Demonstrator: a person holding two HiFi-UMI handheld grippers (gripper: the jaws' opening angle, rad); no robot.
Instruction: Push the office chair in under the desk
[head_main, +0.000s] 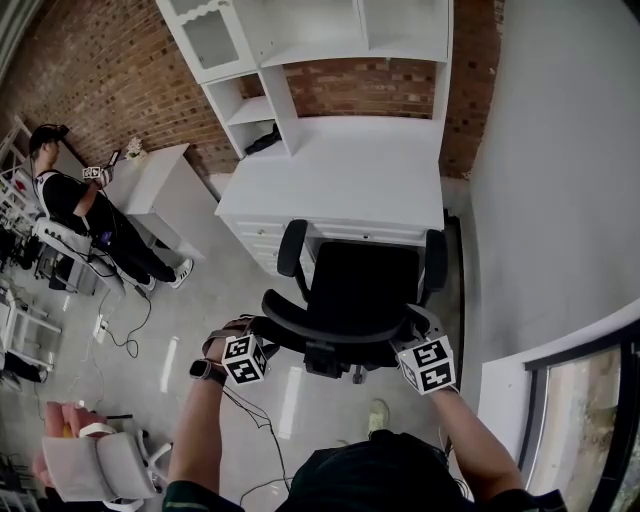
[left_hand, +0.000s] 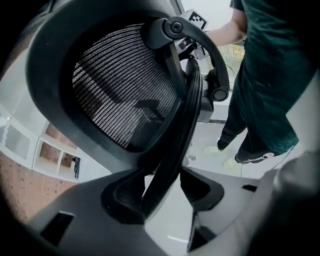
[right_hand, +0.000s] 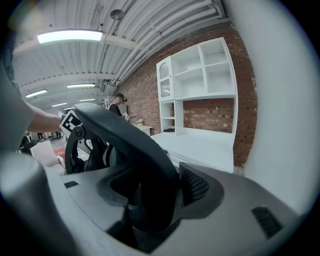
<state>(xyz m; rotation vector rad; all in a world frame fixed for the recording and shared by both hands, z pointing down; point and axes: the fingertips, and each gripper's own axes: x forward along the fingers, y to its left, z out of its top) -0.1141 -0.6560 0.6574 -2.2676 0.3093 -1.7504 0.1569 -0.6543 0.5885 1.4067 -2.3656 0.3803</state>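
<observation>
The black office chair (head_main: 365, 285) stands in front of the white desk (head_main: 340, 175), its seat front at the desk's edge. Both grippers are at the top of the mesh backrest (left_hand: 120, 90). My left gripper (head_main: 266, 331) is at the backrest's left end. In the left gripper view the left gripper (left_hand: 160, 192) is open, and the frame bar runs between the jaws with a gap on its right side. My right gripper (head_main: 412, 323) is at the right end. In the right gripper view the right gripper (right_hand: 150, 195) is shut on the thick backrest frame (right_hand: 130, 145).
A white shelf unit (head_main: 300, 40) stands on the desk against a brick wall. Drawers (head_main: 262, 240) fill the desk's left side. A white wall (head_main: 560, 180) runs along the right. A seated person (head_main: 75, 215), a small white table (head_main: 150, 180) and floor cables (head_main: 125, 335) are at the left.
</observation>
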